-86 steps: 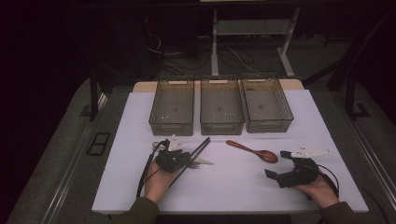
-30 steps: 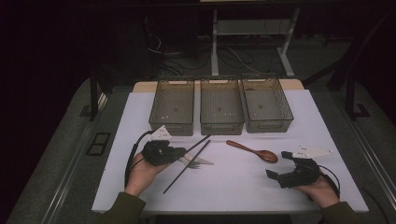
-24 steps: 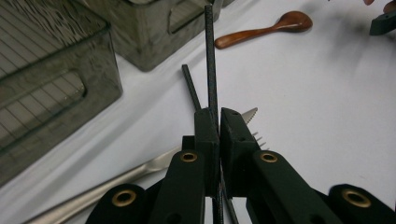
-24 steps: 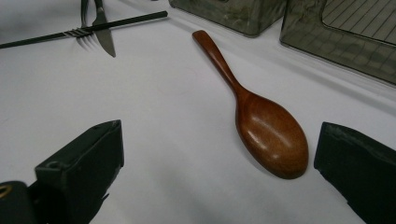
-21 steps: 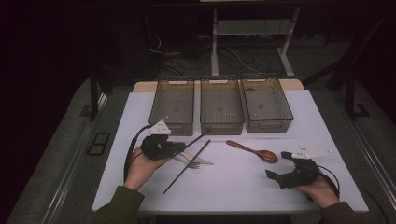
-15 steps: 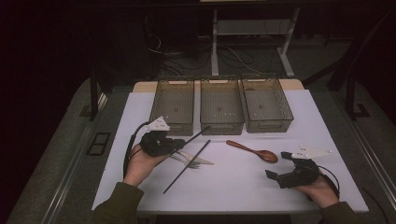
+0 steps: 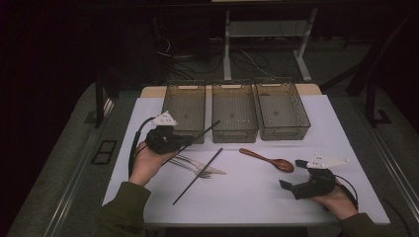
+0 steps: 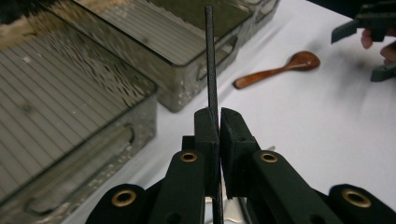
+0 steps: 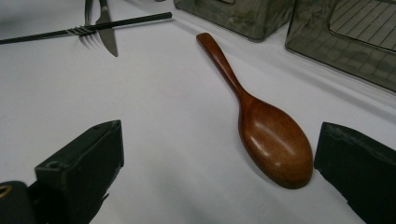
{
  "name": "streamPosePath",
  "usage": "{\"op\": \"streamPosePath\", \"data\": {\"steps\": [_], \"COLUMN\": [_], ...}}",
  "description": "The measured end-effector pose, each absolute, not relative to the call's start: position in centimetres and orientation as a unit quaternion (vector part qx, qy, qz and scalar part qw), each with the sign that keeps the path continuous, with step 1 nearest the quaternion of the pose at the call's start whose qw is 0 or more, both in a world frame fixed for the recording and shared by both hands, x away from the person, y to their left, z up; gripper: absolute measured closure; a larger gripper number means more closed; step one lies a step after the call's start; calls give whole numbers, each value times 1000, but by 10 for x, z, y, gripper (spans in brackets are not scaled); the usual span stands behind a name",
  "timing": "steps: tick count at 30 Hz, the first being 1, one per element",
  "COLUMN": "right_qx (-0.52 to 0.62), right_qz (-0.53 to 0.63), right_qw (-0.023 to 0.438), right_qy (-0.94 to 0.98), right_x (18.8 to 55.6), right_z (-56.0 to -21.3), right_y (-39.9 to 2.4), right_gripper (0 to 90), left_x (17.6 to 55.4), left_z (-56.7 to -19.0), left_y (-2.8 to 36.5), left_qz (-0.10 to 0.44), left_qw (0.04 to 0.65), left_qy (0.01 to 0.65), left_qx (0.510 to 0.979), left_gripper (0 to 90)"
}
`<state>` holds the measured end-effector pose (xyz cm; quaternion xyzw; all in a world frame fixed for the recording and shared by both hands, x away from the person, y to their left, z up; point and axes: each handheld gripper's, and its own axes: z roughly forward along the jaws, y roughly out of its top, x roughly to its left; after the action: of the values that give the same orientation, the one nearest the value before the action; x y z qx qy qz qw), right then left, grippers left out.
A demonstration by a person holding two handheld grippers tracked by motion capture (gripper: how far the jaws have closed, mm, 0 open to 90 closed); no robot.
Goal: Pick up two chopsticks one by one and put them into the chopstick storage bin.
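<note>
- Presently, the left claw (image 7: 184, 142) is clenched on one black chopstick (image 7: 205, 131); in the left gripper view the stick (image 8: 210, 56) runs straight up from between the pressed-together jaws.
- The held chopstick is clear of the counter (image 7: 346, 128), its tip pointing toward 2 o'clock from the hand, at the near edge of the left bin (image 7: 170, 106) and middle bin (image 7: 234, 106).
- A second chopstick (image 7: 197, 176) lies flat on the counter, slanting from 7 to 1 o'clock, resting across the fork (image 7: 195, 170) and knife (image 7: 205, 165).
- The right claw (image 7: 296, 180) is released, jaws wide apart, parked low at the 4 o'clock part of the counter; the wooden spoon (image 9: 261, 126) lies between its jaws but untouched.
- The right bin (image 7: 281, 101) stands just beside the middle one, at 12 o'clock.
- Judgement: the step in hand is sorting cutlery, with the first chopstick lifted and in transit to a bin.
- Next move calls for carrying the stick over a bin rim, lowering it level inside, then releasing; a steep tilt risks the tip catching on the wall.
</note>
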<state>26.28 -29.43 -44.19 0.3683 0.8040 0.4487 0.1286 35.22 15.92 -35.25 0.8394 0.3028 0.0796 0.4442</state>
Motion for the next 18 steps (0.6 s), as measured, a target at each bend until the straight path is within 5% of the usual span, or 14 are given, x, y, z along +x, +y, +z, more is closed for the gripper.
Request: {"op": "streamPosePath", "data": {"steps": [18], "right_qx": [369], "right_qz": [448], "right_qw": [129], "right_qy": [804], "right_x": [262], "right_z": [-442], "right_y": [-294], "right_gripper": [11], "left_x": [400], "left_z": [-330], "left_y": [160], "left_qz": [113], "left_qw": [448], "left_qy": [329], "left_qx": [824], "left_gripper": [854]}}
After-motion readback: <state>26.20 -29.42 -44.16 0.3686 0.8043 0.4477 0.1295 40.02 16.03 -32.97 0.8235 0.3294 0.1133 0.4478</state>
